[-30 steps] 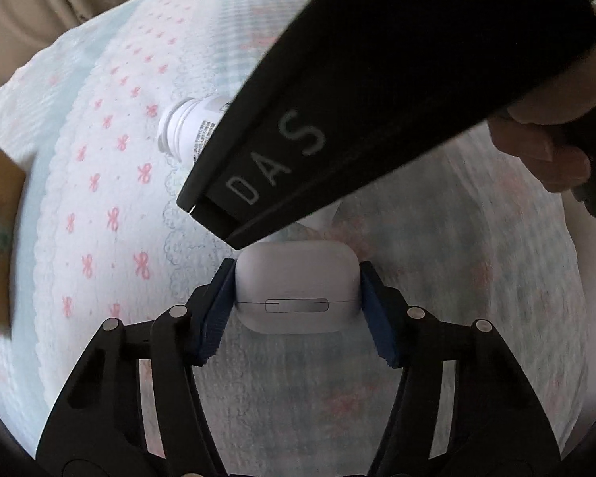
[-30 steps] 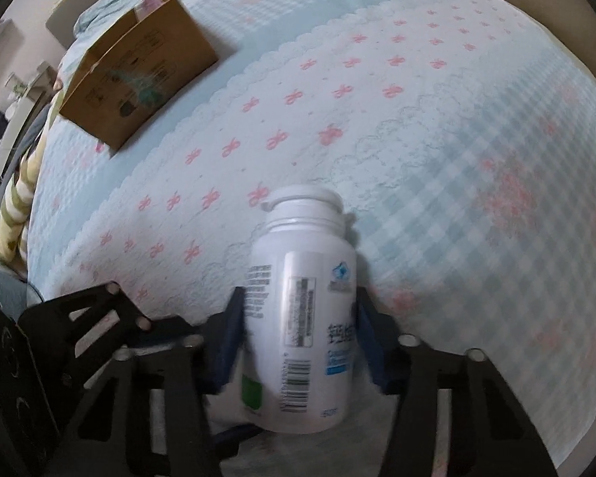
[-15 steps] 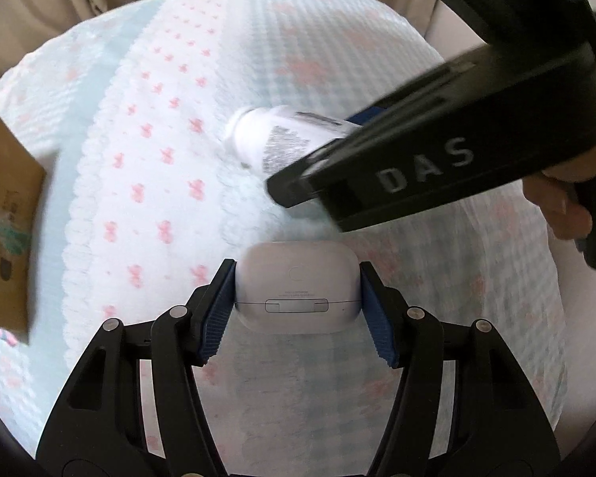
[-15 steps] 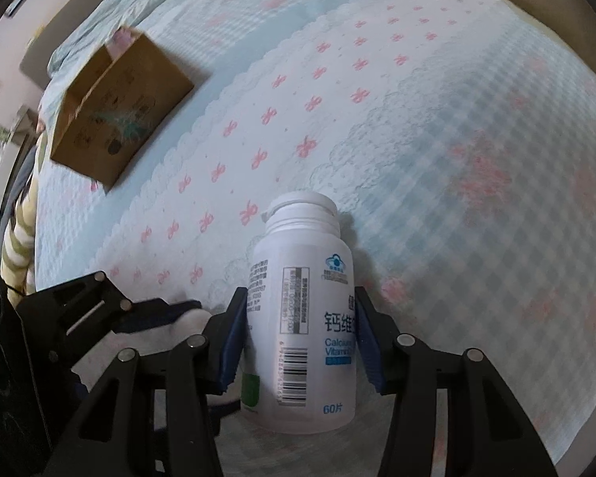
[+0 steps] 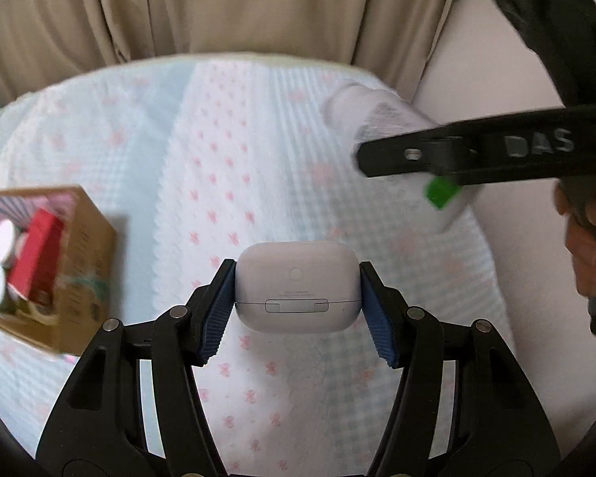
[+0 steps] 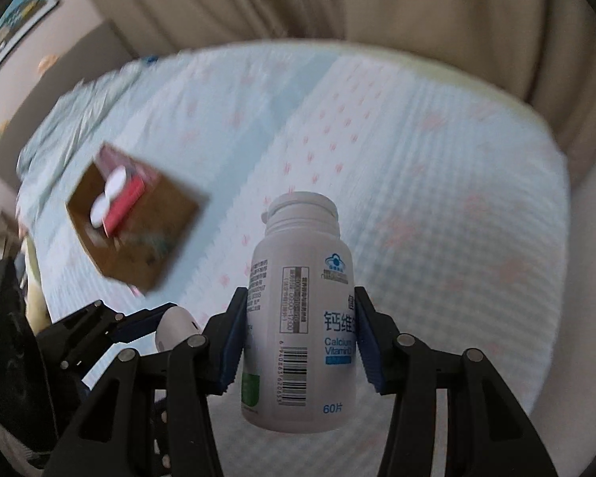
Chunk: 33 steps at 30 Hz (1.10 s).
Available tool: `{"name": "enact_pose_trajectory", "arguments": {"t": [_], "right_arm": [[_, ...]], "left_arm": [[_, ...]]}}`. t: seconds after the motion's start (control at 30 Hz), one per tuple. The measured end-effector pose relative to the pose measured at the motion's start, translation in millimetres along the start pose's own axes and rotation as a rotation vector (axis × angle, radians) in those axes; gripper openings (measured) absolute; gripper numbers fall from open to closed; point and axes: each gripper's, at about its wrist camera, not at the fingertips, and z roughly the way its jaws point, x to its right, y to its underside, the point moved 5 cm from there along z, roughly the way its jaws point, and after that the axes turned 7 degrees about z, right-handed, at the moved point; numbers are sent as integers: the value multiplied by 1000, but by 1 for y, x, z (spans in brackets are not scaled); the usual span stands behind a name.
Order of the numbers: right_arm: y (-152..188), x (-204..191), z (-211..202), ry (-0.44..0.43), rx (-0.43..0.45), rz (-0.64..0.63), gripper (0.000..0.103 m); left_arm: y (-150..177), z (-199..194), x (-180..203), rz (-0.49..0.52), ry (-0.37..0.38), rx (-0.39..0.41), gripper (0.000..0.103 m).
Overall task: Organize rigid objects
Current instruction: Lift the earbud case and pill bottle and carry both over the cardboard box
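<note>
My left gripper (image 5: 296, 306) is shut on a white earbud case (image 5: 296, 286) and holds it above the bed. My right gripper (image 6: 300, 342) is shut on a white calcium pill bottle (image 6: 302, 310), cap pointing away. The bottle also shows blurred at the upper right of the left wrist view (image 5: 373, 119), held by the right gripper (image 5: 476, 155). The earbud case shows at the lower left of the right wrist view (image 6: 177, 328). An open cardboard box (image 6: 139, 222) sits on the bed to the left, holding a red pack and white round lids; it also shows in the left wrist view (image 5: 59, 270).
The bed (image 5: 258, 159) has a pale blue and white cover with pink bows. Beige curtains (image 5: 218, 8) hang behind it. A wall (image 5: 496, 79) lies to the right. A framed picture (image 6: 16, 20) hangs at the far left.
Both grippers have lifted with their objects and tilted up, so curtains and the box's inside now show. The right gripper moved from in front of the left camera to its upper right.
</note>
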Motion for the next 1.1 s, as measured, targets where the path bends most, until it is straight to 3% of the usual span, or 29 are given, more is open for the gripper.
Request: {"name": "enact_pose_trajectory", "arguments": {"t": [0.37,0.53,0.8,1.1], "right_arm": [[-9,-71,-115,33,148,153,46],[-13,-113,-143,111,191,191,46],[-20,-195,-145,118,222,226,46],[-43,-292,-112,145,253,305,46]], "left_arm": [[-55,-124,-49,-50,5,117,57],[-68,-176,-87,-71,-3,146,57],[-71,-231,-176,-115,12,175,57],[-67,-258,-281,-45,62,133,57]]}}
